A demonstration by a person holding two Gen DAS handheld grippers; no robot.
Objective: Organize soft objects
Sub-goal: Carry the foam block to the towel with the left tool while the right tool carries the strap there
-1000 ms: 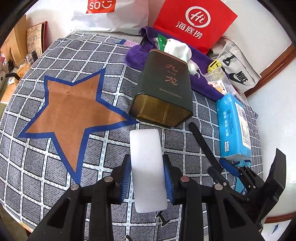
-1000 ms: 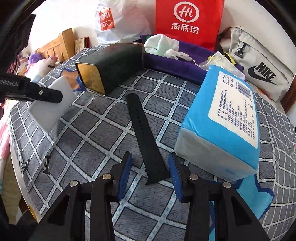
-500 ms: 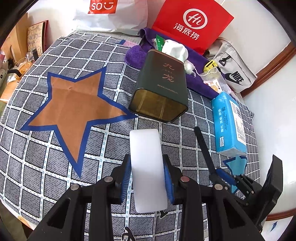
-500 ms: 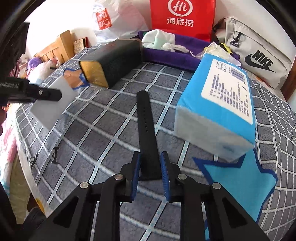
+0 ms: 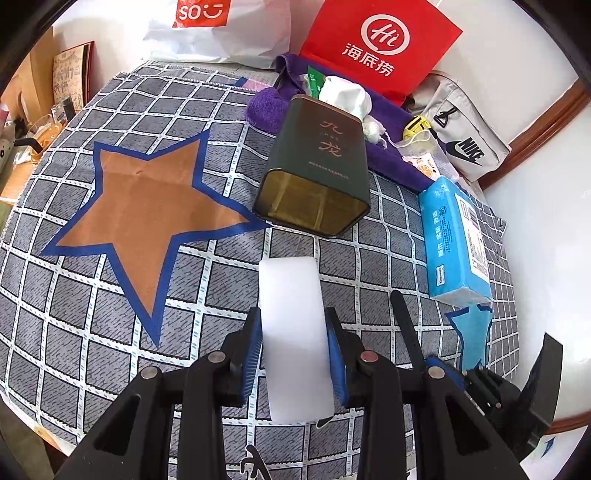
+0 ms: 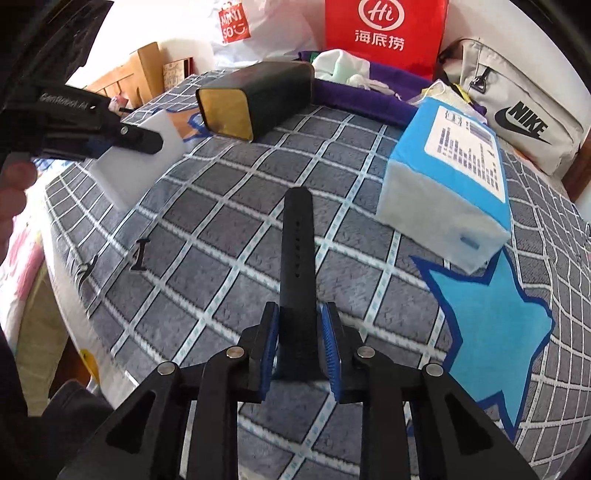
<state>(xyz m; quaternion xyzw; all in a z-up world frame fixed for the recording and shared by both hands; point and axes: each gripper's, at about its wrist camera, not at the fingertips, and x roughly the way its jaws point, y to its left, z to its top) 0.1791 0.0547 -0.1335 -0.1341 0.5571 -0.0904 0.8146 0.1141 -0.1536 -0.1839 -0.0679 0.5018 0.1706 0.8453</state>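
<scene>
My left gripper point(image 5: 293, 343) is shut on a white foam sponge block point(image 5: 291, 317) and holds it above the checked cloth, in front of the open mouth of a dark green tin point(image 5: 317, 173) lying on its side. My right gripper point(image 6: 300, 343) is shut on one end of a black rubber watch strap point(image 6: 298, 251), which sticks out forward above the cloth. The strap point(image 5: 404, 325) and the right gripper point(image 5: 443, 369) also show at lower right in the left wrist view. The left gripper point(image 6: 122, 136) with the sponge point(image 6: 140, 162) shows at left in the right wrist view.
A blue tissue pack point(image 5: 456, 240) lies right of the tin. Behind are a purple towel point(image 5: 388, 158) with white cloths, a red bag point(image 5: 380, 44), a grey Nike pouch point(image 5: 465, 144) and a white shopping bag point(image 5: 218, 33). The cloth point(image 5: 110, 302) bears an orange star and a blue star point(image 6: 487, 325).
My right gripper closed on the strap and lifted its near end off the cloth. My left gripper with the sponge rose and drew back a little from the tin.
</scene>
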